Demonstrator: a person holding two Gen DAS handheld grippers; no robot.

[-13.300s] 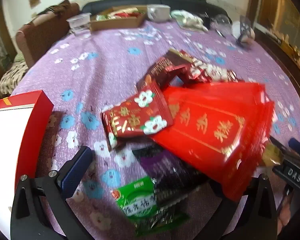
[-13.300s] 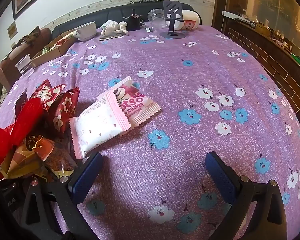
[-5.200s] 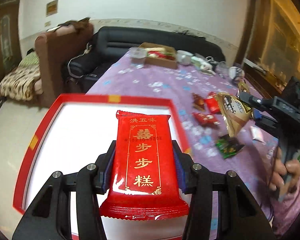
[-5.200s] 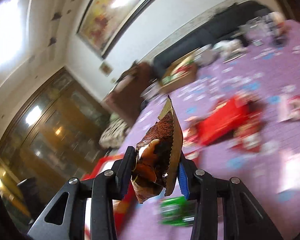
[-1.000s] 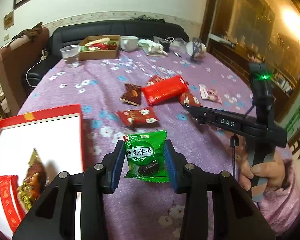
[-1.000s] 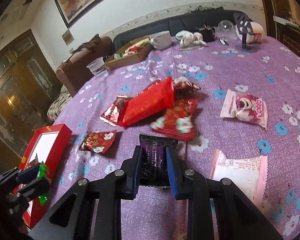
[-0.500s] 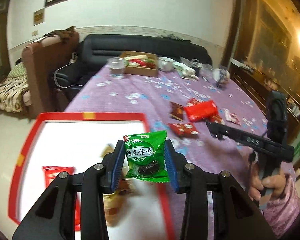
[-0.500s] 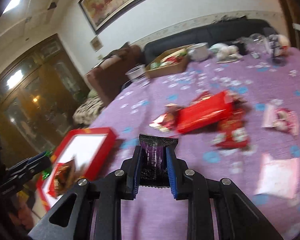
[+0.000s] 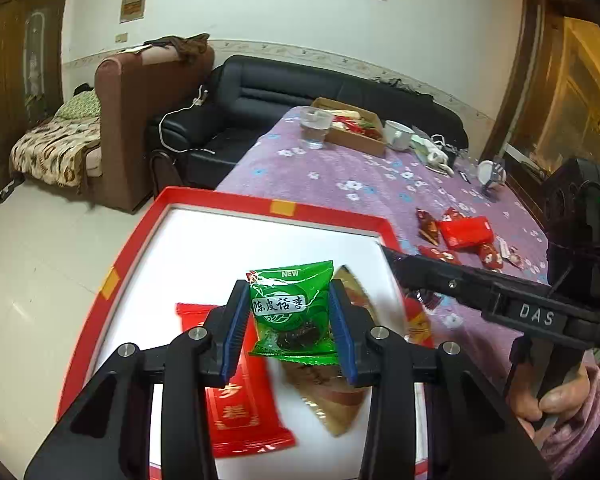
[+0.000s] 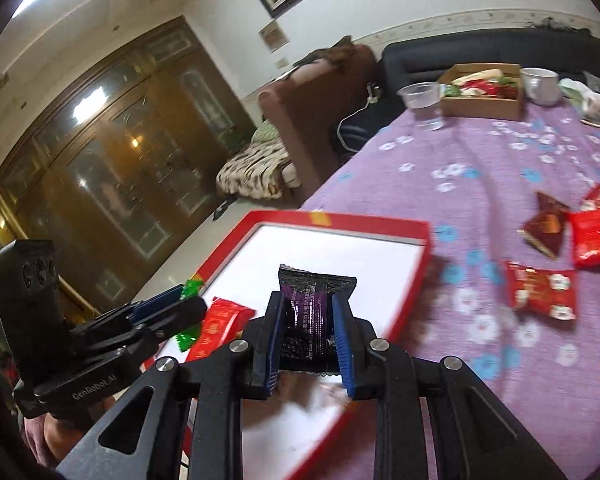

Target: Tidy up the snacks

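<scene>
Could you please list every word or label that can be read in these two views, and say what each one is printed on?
"NEW" and "陈皮话李": green packet in the left gripper.
"DAS": right gripper's body.
"GenRobot.AI": left gripper's body.
"步" and "糕": red packet in the red tray.
Purple packet in the right gripper: print too small to read.
Red snacks on the table: blurred.

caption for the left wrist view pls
Left gripper holds a green snack packet above the red tray, beside two packets already inside.
</scene>
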